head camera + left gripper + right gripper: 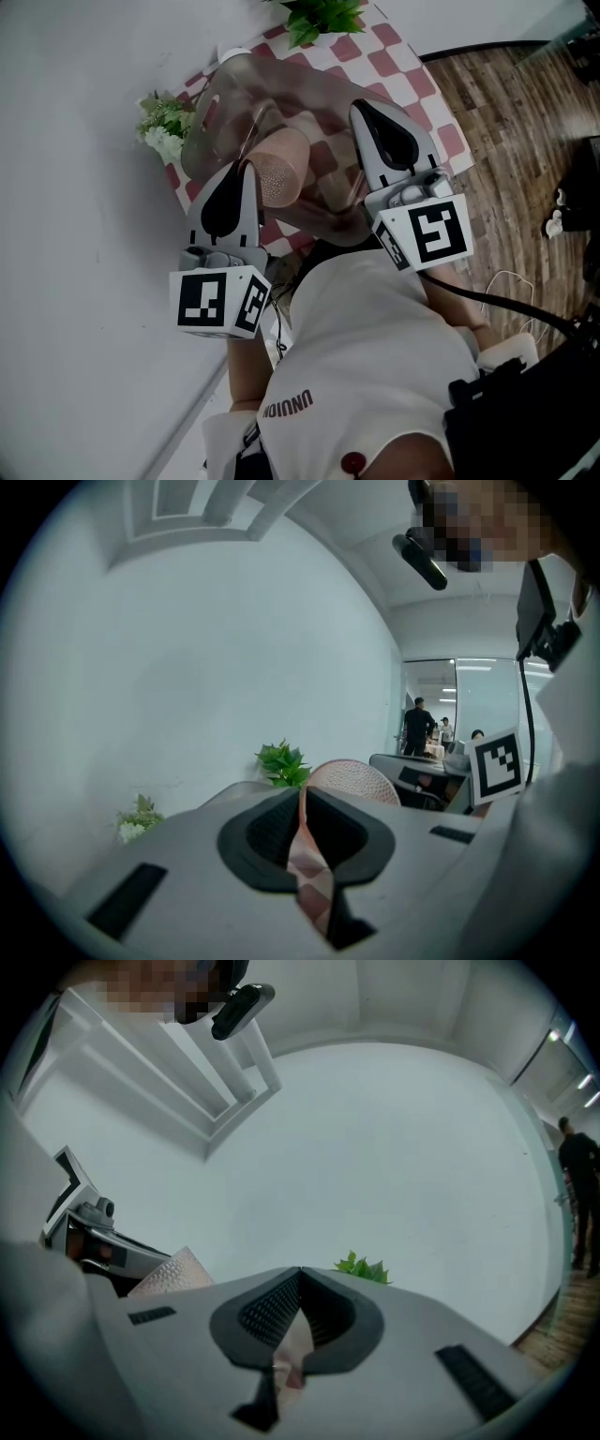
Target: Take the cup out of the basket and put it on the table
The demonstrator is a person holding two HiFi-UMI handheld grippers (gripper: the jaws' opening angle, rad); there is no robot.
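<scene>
A pink, dimpled cup [281,169] lies tilted inside a clear, brownish plastic basket [220,98] on the red-and-white checked tablecloth [394,56]. My left gripper [246,165] is shut and empty, with its tips right beside the cup's near end. Just right of the cup, my right gripper [360,105] hovers over the basket, also shut on nothing. In the left gripper view, the cup [354,778] rises just behind the closed left gripper [302,791]. In the right gripper view, the cup [173,1274] shows to the left of the closed right gripper [300,1273].
A green potted plant [319,17] stands at the table's far edge and a white-flowered one [164,127] at its left corner by the wall. Wooden floor [525,122] lies to the right. People stand far off in a room [419,726].
</scene>
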